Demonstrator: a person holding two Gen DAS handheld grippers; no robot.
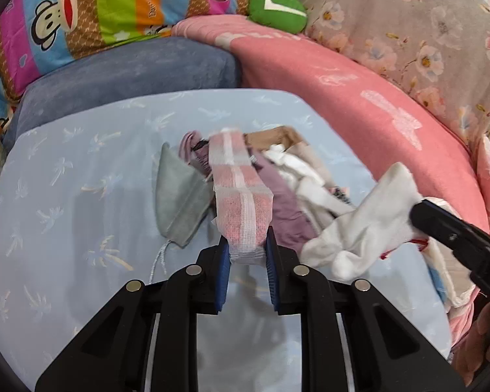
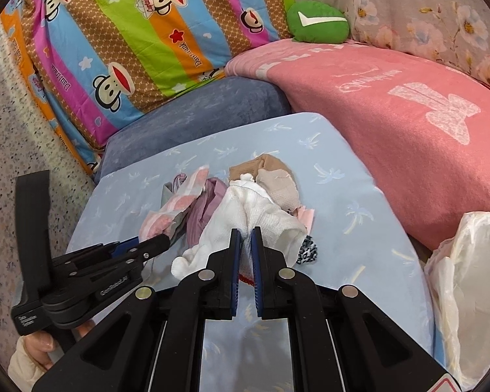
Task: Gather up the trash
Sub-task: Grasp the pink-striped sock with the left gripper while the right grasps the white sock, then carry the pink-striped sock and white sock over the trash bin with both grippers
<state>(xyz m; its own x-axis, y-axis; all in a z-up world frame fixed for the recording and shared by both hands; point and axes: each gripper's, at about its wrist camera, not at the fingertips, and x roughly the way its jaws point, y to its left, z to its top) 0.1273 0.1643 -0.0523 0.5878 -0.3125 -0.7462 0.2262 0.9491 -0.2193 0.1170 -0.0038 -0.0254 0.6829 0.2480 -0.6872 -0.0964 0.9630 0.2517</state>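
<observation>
Right claw (image 2: 245, 245) clamped on white sock (image 2: 264, 219)

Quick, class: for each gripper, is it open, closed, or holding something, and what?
Left gripper: closed on the pink-and-white checked sock.
Right gripper: closed on the white sock.

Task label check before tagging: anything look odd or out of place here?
Yes: no trash is gripped. The left gripper pinches a pink-and-white sock, the right gripper a white sock, both from a jumbled sock pile on the blue bed sheet.
</observation>
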